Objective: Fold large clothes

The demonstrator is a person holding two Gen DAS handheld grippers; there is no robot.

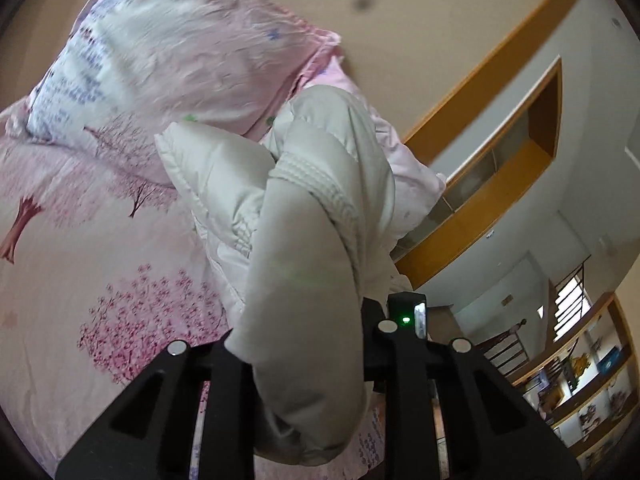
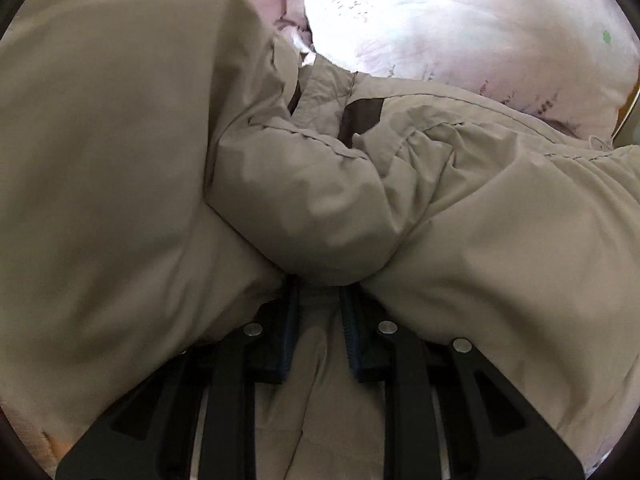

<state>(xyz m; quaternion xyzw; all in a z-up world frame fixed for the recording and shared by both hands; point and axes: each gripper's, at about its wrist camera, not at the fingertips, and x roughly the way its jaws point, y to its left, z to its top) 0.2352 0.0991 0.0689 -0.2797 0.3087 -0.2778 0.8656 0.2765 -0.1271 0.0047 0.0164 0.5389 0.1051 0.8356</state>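
On the bed [image 1: 60, 280], with its pink blossom sheet, the coat [image 1: 280, 184] was the only work item, a puffy beige padded one. Left gripper [image 1: 304, 364] was clenched on a thick fold of it: fabric ran straight out from between the jaws, filled the gap and bulged past both fingers, so the fingertips were hidden. That section hung off the gripper and rose toward the pillow [image 1: 160, 40], ribbed cuff or hem band showing partway up. Looked like a lift to carry a sleeve or side panel over the body for a fold; a pinch deep into the padding made sense, since slick shell over down slips from a shallow bite. Right gripper [image 2: 320, 304] pointed steeply down into the coat's bulk and gripped it too: blue pads [image 2: 294, 320] stood close together with a ridge of fabric squeezed between them, cloth puffing up in a mound just beyond the tips. Judged that hand as the anchor, pinning the main body so the left pull didn't drag the whole garment. In the right view the coat [image 2: 120, 140] wrapped around the gripper on both sides and ahead, dark inner patches [image 2: 360, 116] visible near a seam; the pillow [image 2: 460, 20] lay beyond it. Couldn't tell which part of the coat each hand had.
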